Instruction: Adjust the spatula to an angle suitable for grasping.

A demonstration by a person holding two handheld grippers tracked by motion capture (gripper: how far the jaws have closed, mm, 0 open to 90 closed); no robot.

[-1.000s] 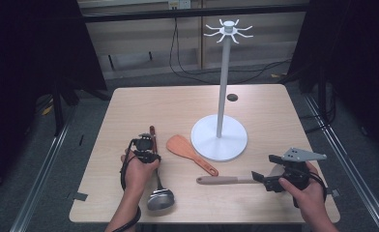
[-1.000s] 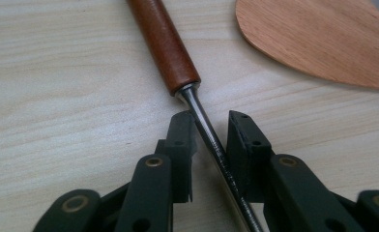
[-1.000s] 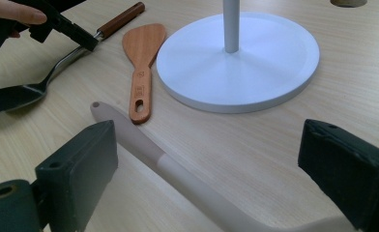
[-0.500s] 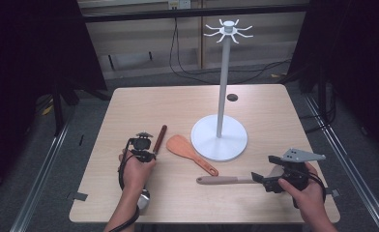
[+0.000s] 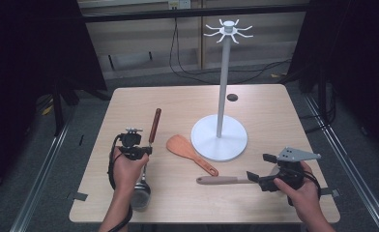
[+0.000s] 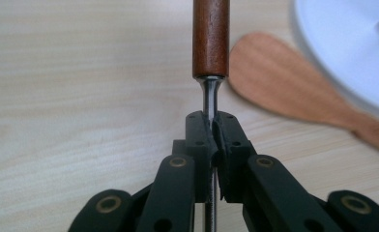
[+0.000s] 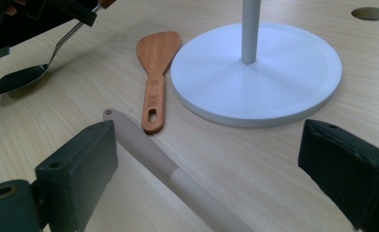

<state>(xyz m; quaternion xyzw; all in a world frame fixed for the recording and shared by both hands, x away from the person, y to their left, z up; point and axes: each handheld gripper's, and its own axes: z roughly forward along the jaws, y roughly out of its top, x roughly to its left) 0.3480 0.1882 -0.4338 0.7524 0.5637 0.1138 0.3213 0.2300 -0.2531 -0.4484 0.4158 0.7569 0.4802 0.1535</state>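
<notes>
L gripper is clamped shut on the metal shank of a ladle, just below its dark wooden handle; jaws are pressed together w/ the shank pinched between them. The ladle's bowl is seen near the table's front edge, by the L forearm; handle is pointed away from the person.

R gripper is held wide open, pads well apart, nothing gripped; a beige utensil handle is lain between the jaws on the table, not touched as far as can be told.

A wooden spatula is lain just beside the white stand base. Light wood table, small round hole behind the stand. Dark room; cables are seen on the floor behind.
</notes>
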